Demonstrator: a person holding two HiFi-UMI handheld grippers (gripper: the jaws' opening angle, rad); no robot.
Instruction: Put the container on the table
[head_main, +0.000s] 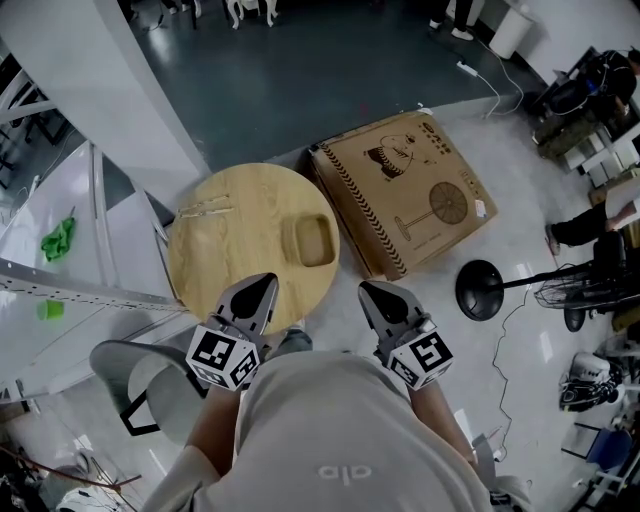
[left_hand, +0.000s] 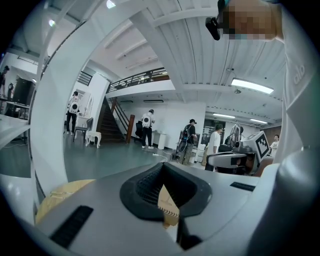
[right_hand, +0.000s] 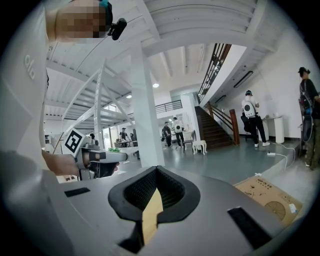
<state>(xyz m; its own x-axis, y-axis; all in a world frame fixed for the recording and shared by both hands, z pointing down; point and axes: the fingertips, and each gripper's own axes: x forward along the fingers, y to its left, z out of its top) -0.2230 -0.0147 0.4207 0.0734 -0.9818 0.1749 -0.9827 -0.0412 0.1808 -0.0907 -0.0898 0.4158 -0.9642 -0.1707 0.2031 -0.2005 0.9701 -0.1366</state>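
A shallow wooden container (head_main: 311, 240) sits on the right half of the round wooden table (head_main: 245, 240). It is empty. My left gripper (head_main: 267, 282) hangs over the table's near edge, jaws shut with nothing in them. Just off the table's near right edge is my right gripper (head_main: 369, 291), also shut and empty. Both point towards the table, a short way back from the container. In the left gripper view the left gripper (left_hand: 163, 175) shows its pads together. The right gripper (right_hand: 156, 176) looks the same in its own view.
A pair of thin sticks (head_main: 205, 209) lies on the table's far left. A flat cardboard box (head_main: 405, 190) lies on the floor right of the table, with a black fan base (head_main: 480, 290) near it. A grey chair (head_main: 150, 385) stands at the near left. People stand further off.
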